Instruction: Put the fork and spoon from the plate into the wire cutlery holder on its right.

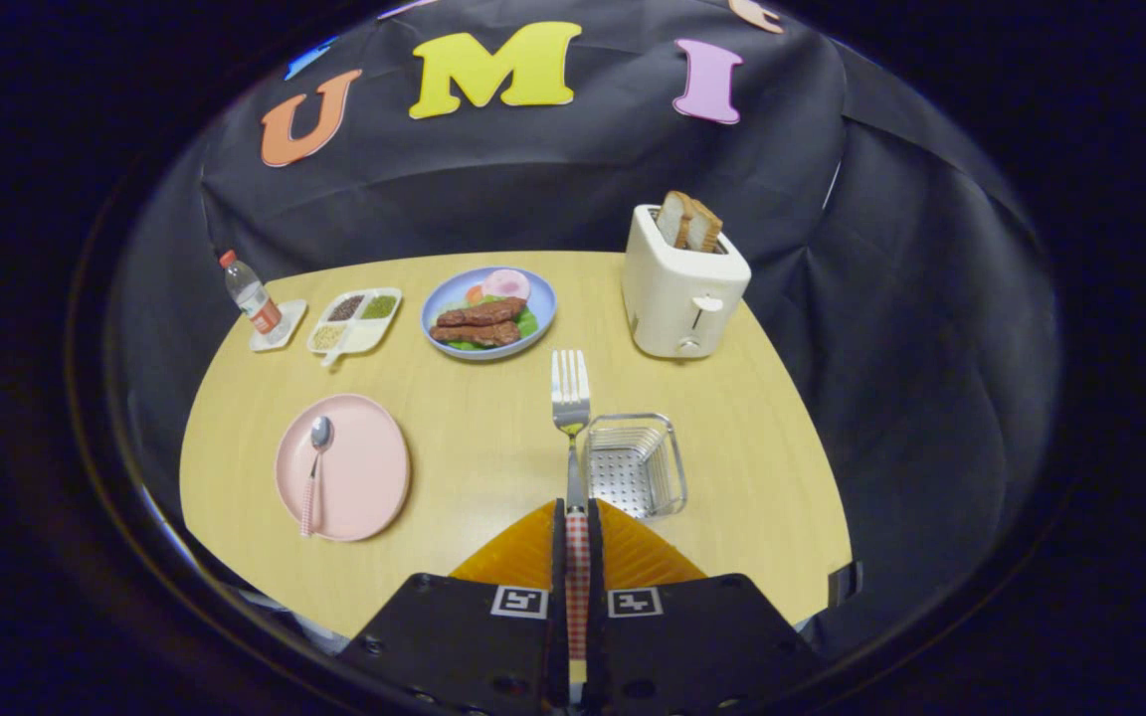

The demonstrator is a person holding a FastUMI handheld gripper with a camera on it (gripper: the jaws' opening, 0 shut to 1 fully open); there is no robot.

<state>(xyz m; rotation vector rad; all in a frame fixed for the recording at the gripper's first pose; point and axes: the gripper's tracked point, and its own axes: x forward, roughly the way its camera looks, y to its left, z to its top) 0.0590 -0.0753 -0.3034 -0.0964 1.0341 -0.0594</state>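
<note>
The gripper [574,532] clamps the fork [570,398] by its handle, tines pointing far. The wire holder [634,465] sits just right of the fork. The spoon [315,467] lies on the pink plate [364,477], far left.

Fork [571,398]: metal, red-check handle, clamped betw. gripper [578,527] fingers, tines fwd, just left of wire cutlery holder [635,467]. Spoon [315,472]: same handle, lying on pink plate [344,467], bowl away. Holder upright.
</note>
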